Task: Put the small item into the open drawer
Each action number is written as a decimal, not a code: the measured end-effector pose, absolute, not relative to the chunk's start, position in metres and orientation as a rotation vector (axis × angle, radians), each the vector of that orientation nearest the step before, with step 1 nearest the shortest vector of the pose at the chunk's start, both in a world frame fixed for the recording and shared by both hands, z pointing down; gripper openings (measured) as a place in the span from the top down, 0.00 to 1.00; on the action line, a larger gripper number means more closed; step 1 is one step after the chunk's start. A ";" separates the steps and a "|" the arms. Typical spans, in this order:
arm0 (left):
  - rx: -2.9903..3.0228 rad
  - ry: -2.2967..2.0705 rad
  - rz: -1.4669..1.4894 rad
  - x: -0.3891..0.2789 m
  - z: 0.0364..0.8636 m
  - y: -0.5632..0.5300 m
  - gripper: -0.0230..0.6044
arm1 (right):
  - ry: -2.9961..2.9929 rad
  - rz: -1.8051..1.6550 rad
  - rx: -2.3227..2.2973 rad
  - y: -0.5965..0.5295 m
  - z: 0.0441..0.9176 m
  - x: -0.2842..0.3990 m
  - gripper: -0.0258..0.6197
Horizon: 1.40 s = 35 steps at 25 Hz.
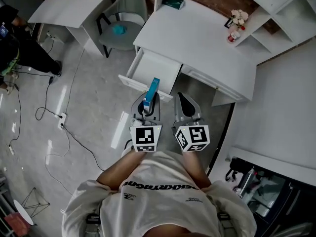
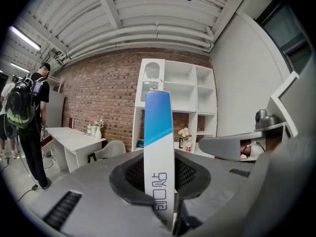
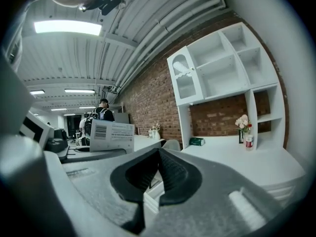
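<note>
small item (image 1: 153,87) in left tool (image 1: 146,102)

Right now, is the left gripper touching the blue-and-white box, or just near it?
Touching. The left gripper view shows the left gripper with its jaws closed on the upright blue-and-white box, no gap on either side.

The white table (image 1: 197,38), with its drawer (image 1: 154,72) standing open, is carrying a green box (image 1: 174,2), flowers (image 1: 239,17) and a small bottle (image 1: 233,35).
</note>
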State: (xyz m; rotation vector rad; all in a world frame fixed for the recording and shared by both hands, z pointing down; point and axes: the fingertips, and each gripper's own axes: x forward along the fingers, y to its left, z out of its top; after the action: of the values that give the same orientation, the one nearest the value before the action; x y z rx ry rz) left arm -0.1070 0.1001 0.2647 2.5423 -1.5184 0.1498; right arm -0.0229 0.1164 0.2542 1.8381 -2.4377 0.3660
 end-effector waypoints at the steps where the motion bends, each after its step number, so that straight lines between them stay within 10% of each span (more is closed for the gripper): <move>1: 2.543 -1.508 0.154 -0.108 0.267 0.092 0.86 | -2.428 0.371 1.845 0.109 0.257 -0.024 0.97; 35: 2.195 -1.657 0.443 -0.041 0.427 -0.057 0.86 | -2.439 0.580 1.506 -0.052 0.401 0.044 0.97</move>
State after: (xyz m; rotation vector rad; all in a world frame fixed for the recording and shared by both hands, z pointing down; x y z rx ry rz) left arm -0.0405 -0.0569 0.4267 2.1954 -1.6571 0.4435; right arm 0.0440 -0.0521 0.4005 1.5058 -2.4391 0.5797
